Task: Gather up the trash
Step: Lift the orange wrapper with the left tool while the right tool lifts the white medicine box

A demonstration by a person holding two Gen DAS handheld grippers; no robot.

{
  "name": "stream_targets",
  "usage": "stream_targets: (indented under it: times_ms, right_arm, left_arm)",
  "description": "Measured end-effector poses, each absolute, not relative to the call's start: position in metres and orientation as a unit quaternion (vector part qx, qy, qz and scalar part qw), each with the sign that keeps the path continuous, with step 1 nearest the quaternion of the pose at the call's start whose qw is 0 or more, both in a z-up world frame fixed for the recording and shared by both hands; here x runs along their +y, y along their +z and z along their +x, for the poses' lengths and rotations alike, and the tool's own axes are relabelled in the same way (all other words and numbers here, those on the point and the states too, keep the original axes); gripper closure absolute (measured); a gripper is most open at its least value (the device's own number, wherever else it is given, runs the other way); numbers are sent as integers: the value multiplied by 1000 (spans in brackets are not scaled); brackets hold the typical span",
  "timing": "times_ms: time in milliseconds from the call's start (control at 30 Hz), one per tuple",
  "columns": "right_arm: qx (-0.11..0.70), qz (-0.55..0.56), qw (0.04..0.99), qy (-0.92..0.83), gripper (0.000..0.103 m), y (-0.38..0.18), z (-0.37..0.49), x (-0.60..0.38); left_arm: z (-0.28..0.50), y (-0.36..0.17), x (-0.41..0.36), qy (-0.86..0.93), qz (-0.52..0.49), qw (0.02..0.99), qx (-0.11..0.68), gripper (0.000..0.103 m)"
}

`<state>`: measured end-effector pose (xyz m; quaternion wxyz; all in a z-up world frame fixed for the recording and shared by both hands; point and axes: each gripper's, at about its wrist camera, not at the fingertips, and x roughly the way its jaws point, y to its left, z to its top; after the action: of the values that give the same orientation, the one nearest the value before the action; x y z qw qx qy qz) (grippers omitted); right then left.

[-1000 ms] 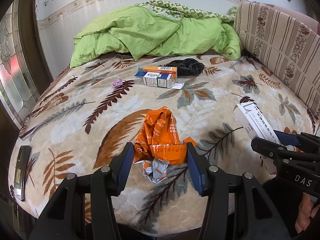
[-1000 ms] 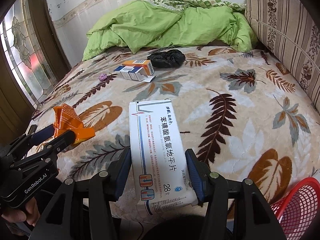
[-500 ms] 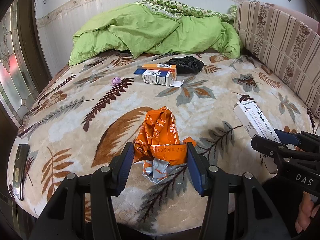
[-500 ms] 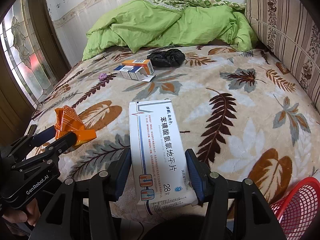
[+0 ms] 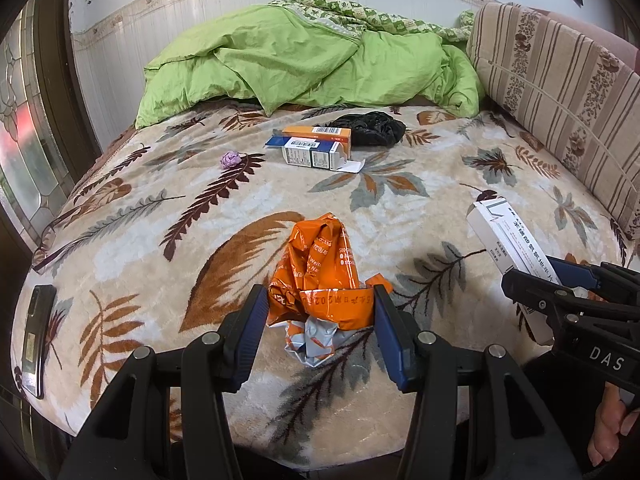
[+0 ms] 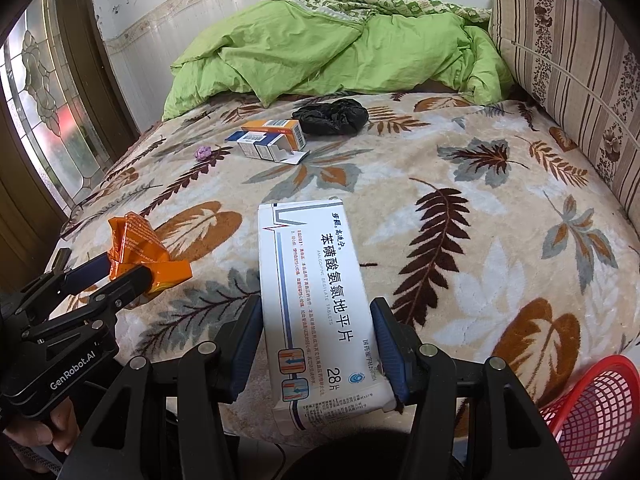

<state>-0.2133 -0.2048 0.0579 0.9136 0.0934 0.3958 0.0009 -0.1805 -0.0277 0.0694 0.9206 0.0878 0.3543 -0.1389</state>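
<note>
A crumpled orange wrapper [image 5: 316, 264] with a silver underside sits between the blue pads of my left gripper [image 5: 320, 300], which is shut on it just above the leaf-patterned blanket [image 5: 200, 220]. My right gripper [image 6: 318, 320] is shut on a long white medicine box [image 6: 316, 280] with blue print, gripped by its long sides near the front edge of the bed. The right wrist view shows the left gripper [image 6: 120, 270] at the lower left with the orange wrapper [image 6: 138, 240]. In the left wrist view the right gripper [image 5: 540, 276] holds the white box [image 5: 504, 236] at the right.
Farther back on the bed lie two small cartons [image 5: 316, 148], a black plastic bag [image 5: 368, 128] and a purple crumpled scrap [image 5: 231, 159]. A dark phone [image 5: 36, 332] rests at the left edge. A green duvet [image 5: 304, 60] lies at the back, and a red mesh basket [image 6: 592, 408] stands low right.
</note>
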Motion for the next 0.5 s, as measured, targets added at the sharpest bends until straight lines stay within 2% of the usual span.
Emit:
stream_targets:
  times_ms: [500]
  right_arm:
    - [394,113,912,7,45,70,-221,-203]
  left_arm:
    - [-191,68,-37,-150,81,917,360,52]
